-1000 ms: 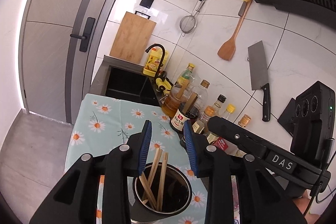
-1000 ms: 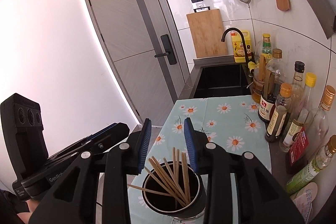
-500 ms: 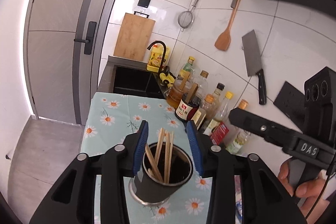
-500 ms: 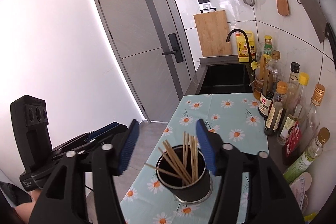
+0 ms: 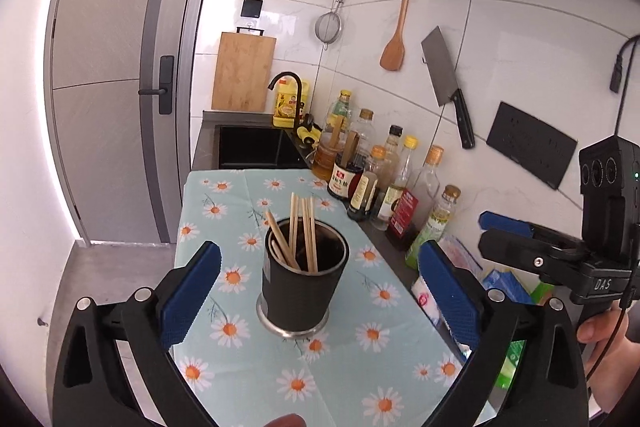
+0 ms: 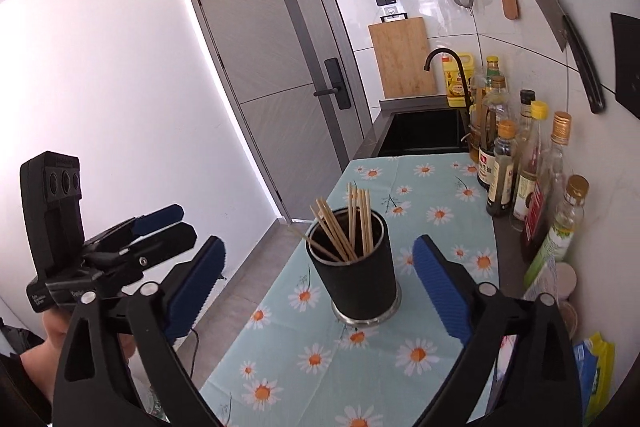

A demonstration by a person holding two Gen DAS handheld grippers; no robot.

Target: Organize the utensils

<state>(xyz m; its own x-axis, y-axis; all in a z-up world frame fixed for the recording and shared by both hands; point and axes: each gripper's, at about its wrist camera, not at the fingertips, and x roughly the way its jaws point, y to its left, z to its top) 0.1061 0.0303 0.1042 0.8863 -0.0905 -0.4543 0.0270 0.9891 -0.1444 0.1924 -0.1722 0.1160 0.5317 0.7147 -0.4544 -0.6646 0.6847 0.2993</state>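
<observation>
A black metal utensil cup point(image 5: 303, 287) stands upright on the daisy tablecloth point(image 5: 224, 359) with several wooden chopsticks point(image 5: 305, 233) in it. My left gripper point(image 5: 320, 291) is open wide and empty, its blue pads on either side of the cup, drawn back from it. My right gripper point(image 6: 320, 285) is also open and empty, back from the same cup point(image 6: 358, 279) and chopsticks point(image 6: 352, 219). Each gripper shows in the other's view: the right one point(image 5: 516, 235) at the right edge, the left one point(image 6: 156, 227) at the left.
A row of sauce and oil bottles point(image 5: 384, 183) lines the tiled wall on the right. A black sink point(image 5: 256, 149) with a tap lies beyond the cloth. A cleaver point(image 5: 446, 83), wooden spatula point(image 5: 394, 47) and strainer hang on the wall. Packets point(image 6: 592, 367) lie at the near right.
Both grippers have opened from nearly shut to wide and pulled back from the cup. The cup now shows whole, standing on the cloth.
</observation>
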